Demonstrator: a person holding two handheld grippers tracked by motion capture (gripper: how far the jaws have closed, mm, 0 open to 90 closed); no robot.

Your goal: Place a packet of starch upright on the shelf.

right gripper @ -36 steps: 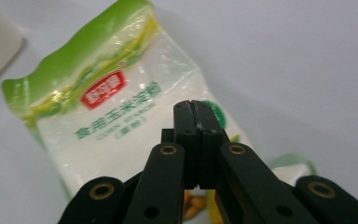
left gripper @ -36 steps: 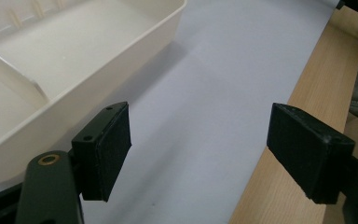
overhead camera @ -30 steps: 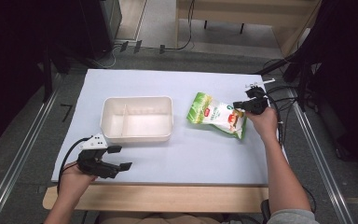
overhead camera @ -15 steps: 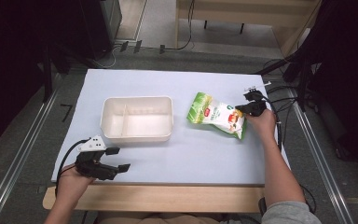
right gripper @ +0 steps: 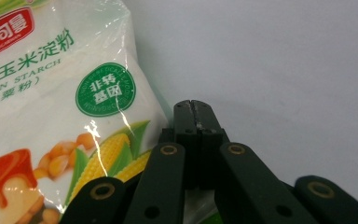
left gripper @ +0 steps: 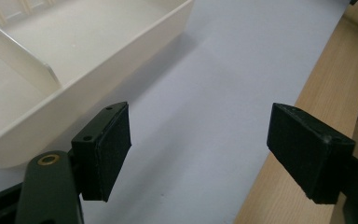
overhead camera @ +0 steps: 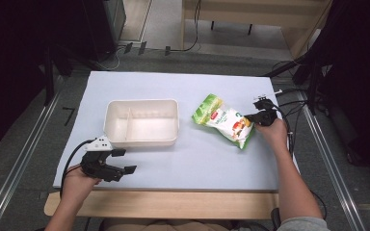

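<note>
Jaws of the left gripper (overhead camera: pixel 123 161) are spread wide apart over the pale blue table mat (overhead camera: pixel 212 159), at about 7 o'clock on the table, with nothing between them. Just beyond it, at 10 o'clock from centre, a cream rectangular plastic tray (overhead camera: pixel 142 122) with an inner divider is set flat. At 2 o'clock a green-and-white plastic bag of corn starch (overhead camera: pixel 224 120) is laid on the mat. At the bag's right end the right gripper (right gripper: pixel 196 106) is held with its jaws pressed together; whether the bag's edge is pinched between them cannot be told.
</note>
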